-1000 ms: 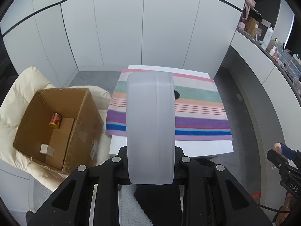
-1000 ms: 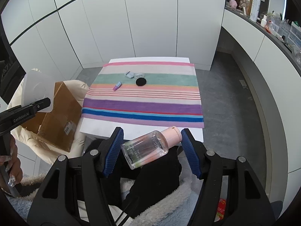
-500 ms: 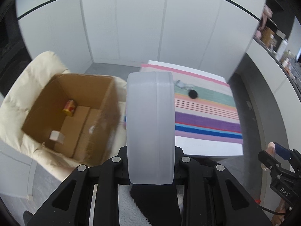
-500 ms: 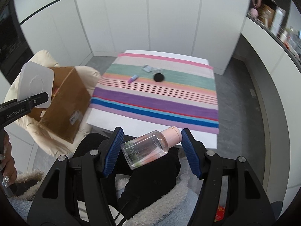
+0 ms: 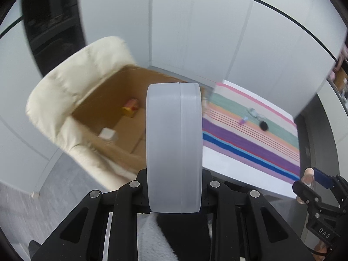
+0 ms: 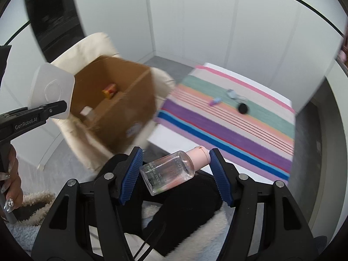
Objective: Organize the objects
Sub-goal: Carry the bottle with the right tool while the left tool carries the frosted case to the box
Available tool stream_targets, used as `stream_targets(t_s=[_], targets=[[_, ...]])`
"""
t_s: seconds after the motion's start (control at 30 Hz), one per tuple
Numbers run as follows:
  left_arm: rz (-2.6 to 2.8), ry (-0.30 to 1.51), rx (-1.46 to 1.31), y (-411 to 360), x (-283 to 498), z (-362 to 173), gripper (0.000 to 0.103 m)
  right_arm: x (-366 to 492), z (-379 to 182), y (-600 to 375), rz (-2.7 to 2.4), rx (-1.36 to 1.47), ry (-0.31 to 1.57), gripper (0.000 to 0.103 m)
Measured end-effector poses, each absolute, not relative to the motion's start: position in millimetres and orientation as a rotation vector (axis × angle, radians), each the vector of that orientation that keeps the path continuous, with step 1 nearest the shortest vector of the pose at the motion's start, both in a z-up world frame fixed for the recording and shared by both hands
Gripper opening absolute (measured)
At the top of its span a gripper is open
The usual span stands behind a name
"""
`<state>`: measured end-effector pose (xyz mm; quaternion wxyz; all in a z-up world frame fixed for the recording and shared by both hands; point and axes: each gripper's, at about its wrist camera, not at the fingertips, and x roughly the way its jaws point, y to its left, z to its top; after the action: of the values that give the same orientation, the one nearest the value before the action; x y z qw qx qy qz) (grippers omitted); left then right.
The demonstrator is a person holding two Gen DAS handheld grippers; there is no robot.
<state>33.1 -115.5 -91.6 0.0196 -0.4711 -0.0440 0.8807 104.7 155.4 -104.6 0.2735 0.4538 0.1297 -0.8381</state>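
Note:
My left gripper (image 5: 174, 195) is shut on a frosted white plastic case (image 5: 174, 145), held edge-on in front of the open cardboard box (image 5: 121, 100); the case also shows in the right wrist view (image 6: 51, 91). The box sits on a cream armchair (image 5: 71, 82) and holds a red-yellow item (image 5: 130, 107) and a small white cube (image 5: 107, 133). My right gripper (image 6: 176, 169) is shut on a clear bottle with a pink cap (image 6: 171, 168), held lengthwise between the blue pads (image 6: 131, 171), right of the box (image 6: 115, 104).
A white table with a striped cloth (image 6: 235, 117) stands to the right, carrying a black disc (image 6: 242, 108), a purple tube (image 6: 214, 101) and a small grey item (image 6: 231, 93). White cabinet walls stand behind. A dark panel is at upper left.
Both grippers have swung left toward the box, which now sits nearer the centre of each view; the table has shifted right. Both still hold their objects.

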Motion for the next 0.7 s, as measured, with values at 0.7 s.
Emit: stream_targets(t_s=[0.7], targets=[[2.827,-0.335,-1.534,-196,10,-114,0.027,134,-99,-4,-2.025,0.977,0.556,0.066]])
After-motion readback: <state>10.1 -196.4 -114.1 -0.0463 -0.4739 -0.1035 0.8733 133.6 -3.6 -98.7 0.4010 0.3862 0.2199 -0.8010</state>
